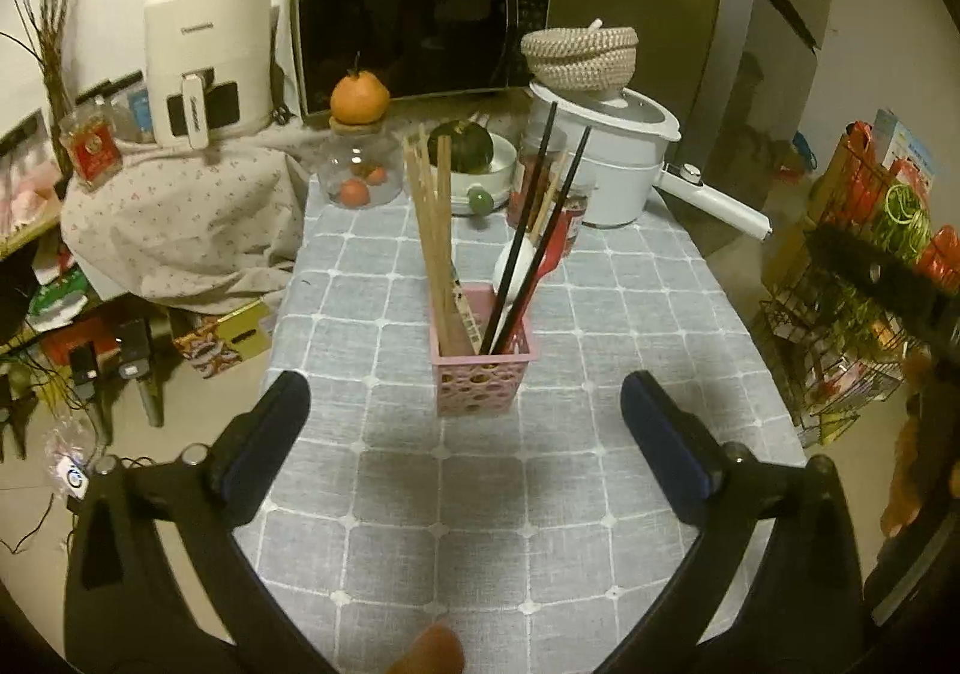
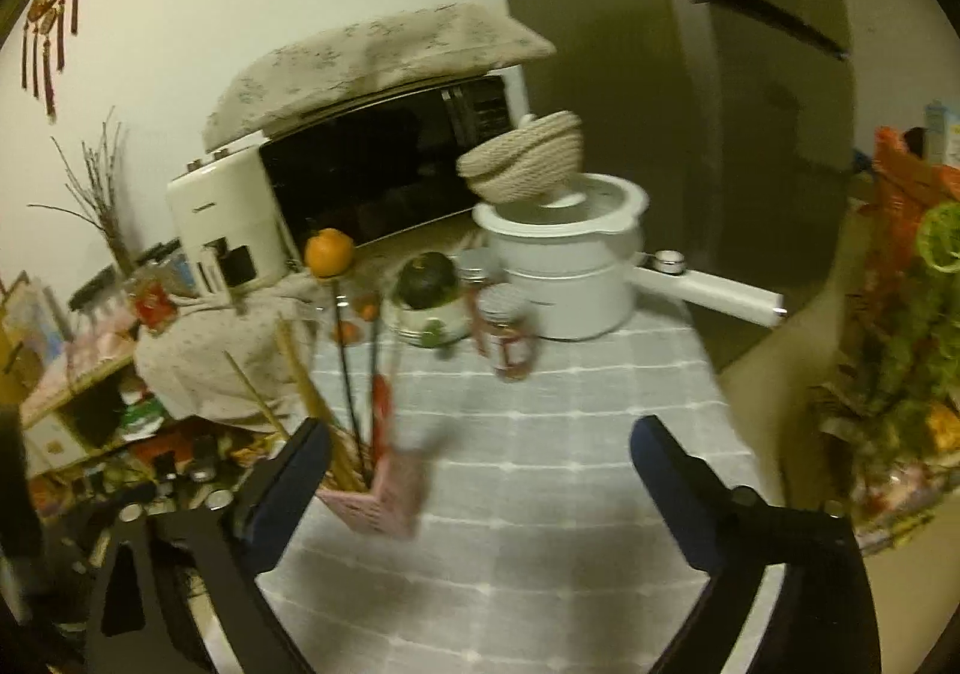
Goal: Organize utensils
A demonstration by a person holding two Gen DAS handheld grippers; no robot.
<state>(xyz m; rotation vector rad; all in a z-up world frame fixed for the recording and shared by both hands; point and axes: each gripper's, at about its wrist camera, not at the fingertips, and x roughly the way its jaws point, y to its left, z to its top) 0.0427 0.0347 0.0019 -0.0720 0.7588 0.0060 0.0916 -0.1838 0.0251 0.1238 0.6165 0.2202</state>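
A pink perforated utensil holder (image 1: 480, 377) stands on the checked grey tablecloth (image 1: 480, 524). In it are wooden chopsticks (image 1: 433, 230), black chopsticks (image 1: 543, 218), a red spatula (image 1: 543, 269) and a white spoon (image 1: 515, 266). My left gripper (image 1: 465, 416) is open, its fingers (image 1: 270, 434) wide apart in front of the holder and nothing between them. In the blurred right wrist view the same holder (image 2: 384, 494) sits by the left finger. My right gripper (image 2: 480, 470) is open and empty over the cloth.
At the back stand a microwave (image 1: 414, 32), a white air fryer (image 1: 207, 56), a white pot (image 1: 612, 158) with a woven basket (image 1: 581, 56), jars (image 1: 360, 176), an orange (image 1: 358, 98) and a green squash (image 1: 469, 146). A wire rack (image 1: 864, 266) is on the right.
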